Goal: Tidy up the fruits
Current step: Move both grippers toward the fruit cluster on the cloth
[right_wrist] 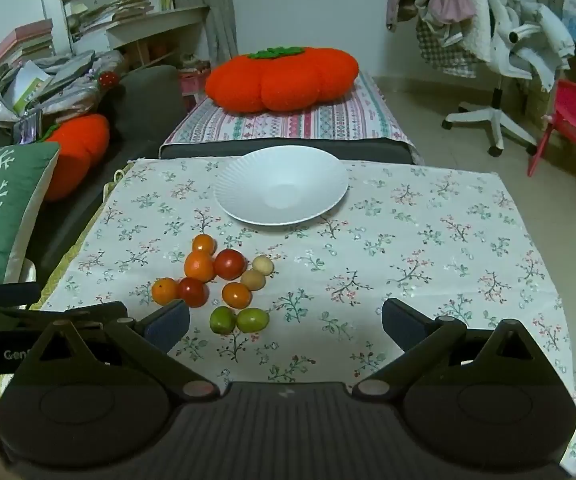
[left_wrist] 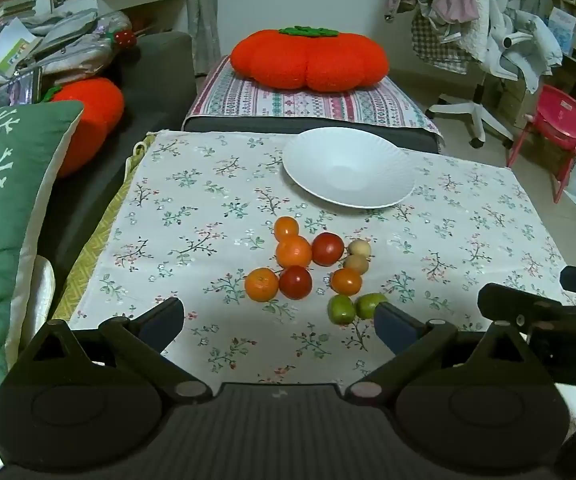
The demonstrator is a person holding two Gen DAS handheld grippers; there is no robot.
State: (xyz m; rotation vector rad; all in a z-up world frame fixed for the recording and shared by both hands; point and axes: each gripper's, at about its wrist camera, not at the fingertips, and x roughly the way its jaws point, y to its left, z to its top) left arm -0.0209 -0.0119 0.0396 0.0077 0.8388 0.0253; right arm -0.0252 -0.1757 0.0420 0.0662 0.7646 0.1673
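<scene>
Left wrist view: your left gripper hung above the floral cloth, jaws spread wide and holding nothing; the fruits lay clustered on the cloth just ahead, two limes nearest and one partly hidden behind the right finger, the empty white plate beyond them. Right wrist view: your right gripper likewise had its jaws wide and bare, with the fruits ahead toward its left finger and the plate farther back, apart from them.
</scene>
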